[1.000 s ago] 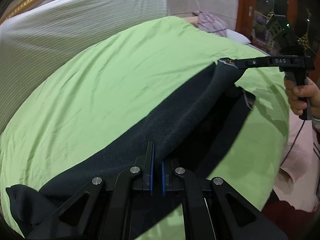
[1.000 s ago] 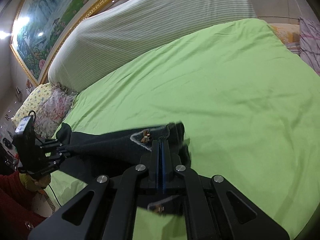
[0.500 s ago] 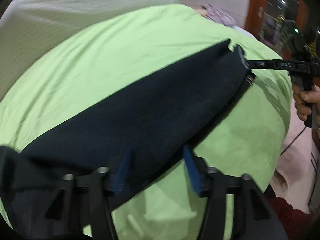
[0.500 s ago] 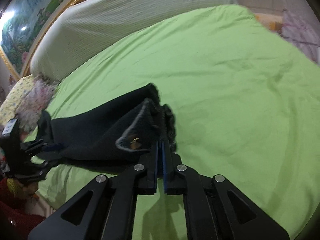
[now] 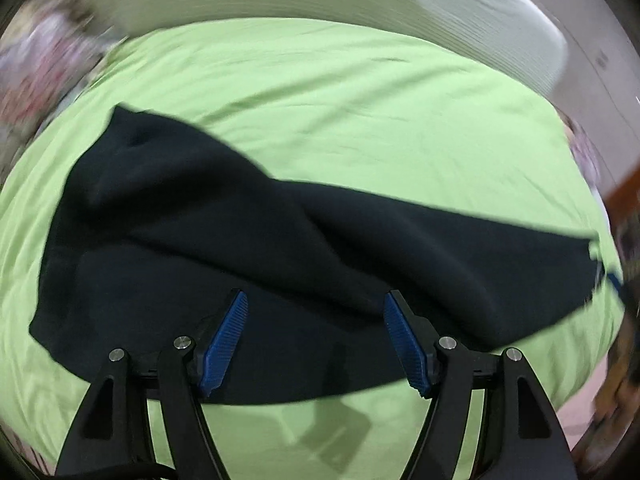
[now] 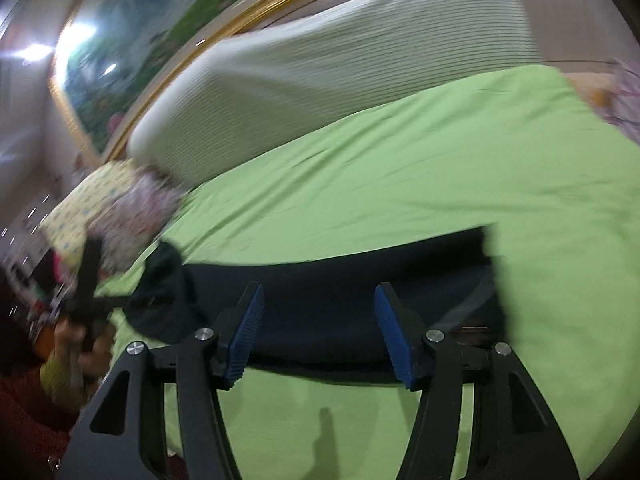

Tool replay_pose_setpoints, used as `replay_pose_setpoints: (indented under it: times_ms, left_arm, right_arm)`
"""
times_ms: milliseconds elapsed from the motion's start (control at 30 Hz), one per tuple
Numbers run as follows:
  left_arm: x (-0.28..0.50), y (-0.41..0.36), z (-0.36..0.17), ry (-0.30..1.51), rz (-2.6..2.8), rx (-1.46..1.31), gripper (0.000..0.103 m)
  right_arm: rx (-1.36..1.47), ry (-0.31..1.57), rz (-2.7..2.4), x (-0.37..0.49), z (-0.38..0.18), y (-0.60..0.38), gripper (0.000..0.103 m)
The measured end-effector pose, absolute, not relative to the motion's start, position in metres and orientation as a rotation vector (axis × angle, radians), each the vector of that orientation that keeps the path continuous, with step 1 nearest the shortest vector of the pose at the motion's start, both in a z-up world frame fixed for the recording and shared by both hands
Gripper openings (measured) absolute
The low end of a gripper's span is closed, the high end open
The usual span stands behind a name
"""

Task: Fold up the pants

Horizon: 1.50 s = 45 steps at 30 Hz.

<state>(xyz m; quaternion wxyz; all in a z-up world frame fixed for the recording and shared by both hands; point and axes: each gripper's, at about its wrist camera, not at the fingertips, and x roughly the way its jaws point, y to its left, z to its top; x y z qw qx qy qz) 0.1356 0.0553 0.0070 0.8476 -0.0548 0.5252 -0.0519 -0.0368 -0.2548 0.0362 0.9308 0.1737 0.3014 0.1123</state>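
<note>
The bed takes up most of the room in front of me, spread with a bright green sheet (image 5: 360,120) that shows soft creases, and along its far side stands a tall white ribbed headboard (image 6: 340,92). Behind that, in the right wrist view, a gold-framed painting (image 6: 160,20) hangs on the wall, blurred. At the far left corner of the bed lie floral pillows (image 6: 132,208), also smeared by motion. The dark pants (image 5: 240,248) lie flat on the sheet near the bed's near edge, stretched long from left to right, with a thick diagonal fold ridge running across their middle and one end bunched up at the left. In the right wrist view the same pants (image 6: 340,300) reach from a rumpled end at the left to a straight edge at the right. The left gripper (image 5: 316,336) hovers over the near side of the cloth with its blue-padded tongs spread well apart, gripping nothing. The right gripper (image 6: 320,328) likewise has its tongs wide apart above the pants, nothing between them.
</note>
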Motion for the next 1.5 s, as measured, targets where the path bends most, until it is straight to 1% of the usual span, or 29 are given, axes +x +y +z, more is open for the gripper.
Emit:
replay_pose_setpoints:
  times_ms: [233, 267, 300, 367, 533, 633, 800, 833, 900, 933, 967, 1033, 1067, 1100, 1133, 1233, 1400, 1500]
  left_arm:
    - [0.185, 0.075, 0.014, 1.159, 0.055, -0.172, 0.071]
    - [0.192, 0.088, 0.017, 1.159, 0.079, -0.176, 0.071]
    - [0.199, 0.092, 0.018, 1.162, 0.117, -0.170, 0.073]
    - [0.216, 0.095, 0.012, 1.216, 0.192, -0.150, 0.073]
    - [0.239, 0.103, 0.000, 1.304, 0.236, -0.185, 0.073]
    - [0.246, 0.103, -0.005, 1.332, 0.258, -0.167, 0.074]
    - [0.250, 0.106, -0.005, 1.354, 0.241, -0.241, 0.074]
    - [0.250, 0.105, -0.003, 1.353, 0.233, -0.240, 0.074]
    - [0.250, 0.101, -0.003, 1.346, 0.245, -0.207, 0.074]
    - [0.251, 0.099, -0.007, 1.348, 0.259, -0.171, 0.072]
    - [0.252, 0.098, -0.012, 1.358, 0.260, -0.150, 0.069]
    - [0.252, 0.096, -0.022, 1.378, 0.247, -0.117, 0.032]
    - [0.249, 0.095, -0.023, 1.363, 0.225, -0.111, 0.026]
    - [0.245, 0.095, -0.021, 1.337, 0.205, -0.110, 0.016]
    - [0.238, 0.095, -0.017, 1.312, 0.196, -0.108, 0.011]
    - [0.218, 0.102, -0.003, 1.254, 0.168, -0.148, 0.005]
    - [0.164, 0.126, 0.030, 1.100, 0.094, -0.256, 0.005]
    - [0.130, 0.148, 0.036, 1.031, 0.072, -0.361, 0.005]
  right_arm:
    - [0.268, 0.688, 0.492, 0.002, 0.017, -0.151, 0.059]
    - [0.254, 0.698, 0.525, 0.007, 0.013, -0.138, 0.059]
    - [0.233, 0.711, 0.557, 0.015, 0.009, -0.122, 0.059]
    - [0.185, 0.742, 0.584, 0.033, 0.000, -0.093, 0.059]
    - [0.068, 0.805, 0.596, 0.064, -0.016, -0.052, 0.059]
    - [0.013, 0.842, 0.613, 0.080, -0.023, -0.032, 0.059]
    - [-0.034, 0.881, 0.604, 0.093, -0.036, -0.020, 0.059]
    - [-0.025, 0.880, 0.605, 0.093, -0.038, -0.020, 0.057]
    - [-0.024, 0.877, 0.596, 0.091, -0.040, -0.021, 0.049]
    - [-0.031, 0.881, 0.583, 0.091, -0.042, -0.020, 0.037]
    - [-0.037, 0.890, 0.564, 0.092, -0.044, -0.021, 0.028]
    - [-0.034, 0.897, 0.549, 0.096, -0.046, -0.022, 0.015]
    - [-0.025, 0.896, 0.556, 0.096, -0.045, -0.024, 0.014]
    - [-0.024, 0.889, 0.556, 0.095, -0.042, -0.025, 0.013]
    - [-0.027, 0.878, 0.557, 0.093, -0.039, -0.024, 0.012]
    - [-0.031, 0.851, 0.569, 0.085, -0.027, -0.021, 0.011]
    - [-0.062, 0.808, 0.621, 0.064, 0.000, -0.010, 0.011]
    - [-0.099, 0.806, 0.645, 0.052, 0.005, -0.001, 0.011]
